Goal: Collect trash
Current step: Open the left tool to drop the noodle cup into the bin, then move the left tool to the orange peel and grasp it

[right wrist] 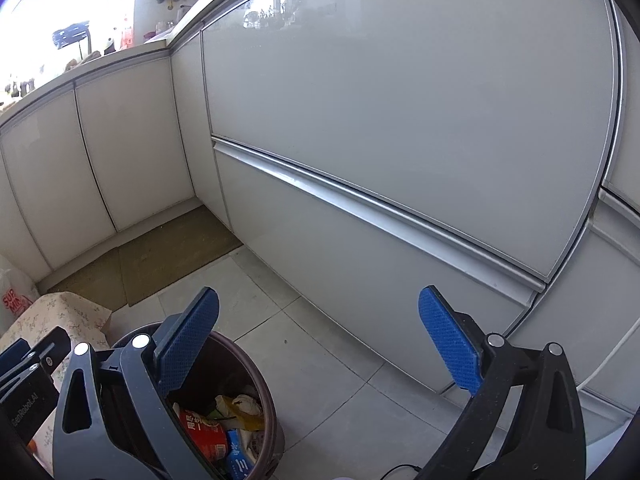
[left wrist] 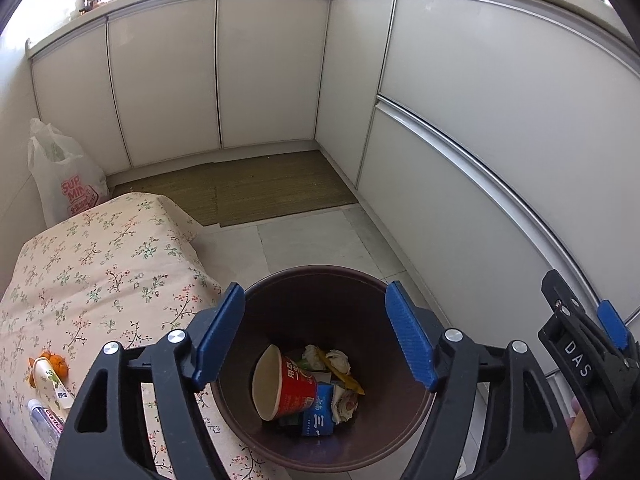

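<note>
Trash is seen gathered at the bottom of a dark brown bin, which is stood on the tiled floor just beside the right edge of a table covered by a floral cloth. Within the bin, a red paper cup is laid on its side, with a blue carton and crumpled wrappers touching it. The left gripper is held above the bin mouth with its blue pads spread wide and nothing between them. The right gripper is likewise held wide and empty, its left pad positioned over the bin rim. On the near left part of the cloth, a small tube, an orange item and a clear bottle are left lying. A white plastic bag is stood at the table's far left corner, against the cabinets.
</note>
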The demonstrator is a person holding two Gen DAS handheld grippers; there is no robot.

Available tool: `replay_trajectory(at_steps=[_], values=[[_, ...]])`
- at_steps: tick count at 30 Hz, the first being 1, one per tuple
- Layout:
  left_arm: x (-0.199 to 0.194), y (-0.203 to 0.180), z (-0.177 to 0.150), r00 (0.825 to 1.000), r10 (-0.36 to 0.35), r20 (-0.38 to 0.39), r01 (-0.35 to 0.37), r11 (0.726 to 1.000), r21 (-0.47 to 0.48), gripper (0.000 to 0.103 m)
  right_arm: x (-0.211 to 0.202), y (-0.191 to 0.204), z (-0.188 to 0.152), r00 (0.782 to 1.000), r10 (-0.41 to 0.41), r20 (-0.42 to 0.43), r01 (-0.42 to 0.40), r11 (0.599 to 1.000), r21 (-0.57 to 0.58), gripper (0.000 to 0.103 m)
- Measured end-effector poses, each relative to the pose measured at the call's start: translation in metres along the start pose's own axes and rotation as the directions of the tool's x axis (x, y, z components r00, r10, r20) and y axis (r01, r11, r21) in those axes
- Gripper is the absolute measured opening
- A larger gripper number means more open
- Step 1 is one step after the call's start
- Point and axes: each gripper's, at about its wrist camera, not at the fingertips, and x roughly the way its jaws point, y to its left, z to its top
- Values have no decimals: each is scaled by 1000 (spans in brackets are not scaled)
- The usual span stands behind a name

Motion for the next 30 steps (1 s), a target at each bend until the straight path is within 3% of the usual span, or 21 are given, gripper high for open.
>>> replay_trajectory(at_steps=[5,13,30], values=[[-4,16,-2,1000,23,9,-23,999,-31,82,-3,12,-4,1000,12,-4,-12,999,-37,96],[-4,52,-13,997,72,-43,-74,995,-62,85,-10,55,-15,998,60,-38,-65,988,-144,96],[-31,208,-50,960,252,-125,-275,931,-240,86,-51,164,-34,979,194,-59,-202,927,-315,96]])
